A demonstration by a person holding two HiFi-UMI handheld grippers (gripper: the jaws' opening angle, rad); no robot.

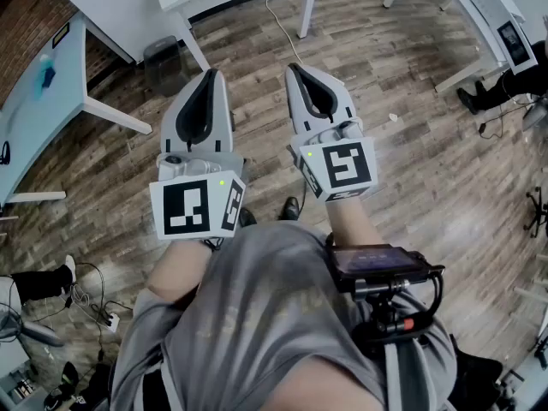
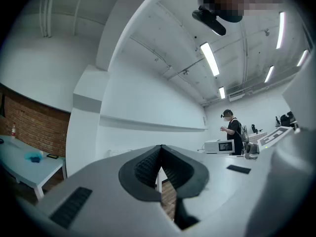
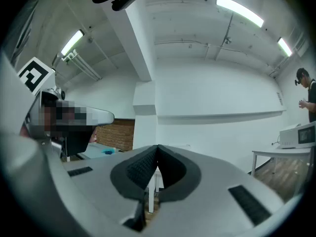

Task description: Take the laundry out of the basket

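Note:
No basket and no laundry show in any view. In the head view both grippers are held side by side in front of the person's grey shirt, above a wooden floor. My left gripper (image 1: 209, 79) is shut with nothing between its jaws, and so is my right gripper (image 1: 301, 74). The left gripper view has the shut left gripper (image 2: 161, 152) aimed level at a white wall. The right gripper view has the shut right gripper (image 3: 157, 152) aimed at the same wall and a white pillar (image 3: 143, 93).
White tables (image 1: 77, 75) stand at the left and along the far side, with a dark bin (image 1: 163, 58) under one. A person (image 2: 232, 132) stands far right beside a table with a microwave-like box (image 2: 219, 146). Cables (image 1: 86, 298) lie on the floor at the lower left.

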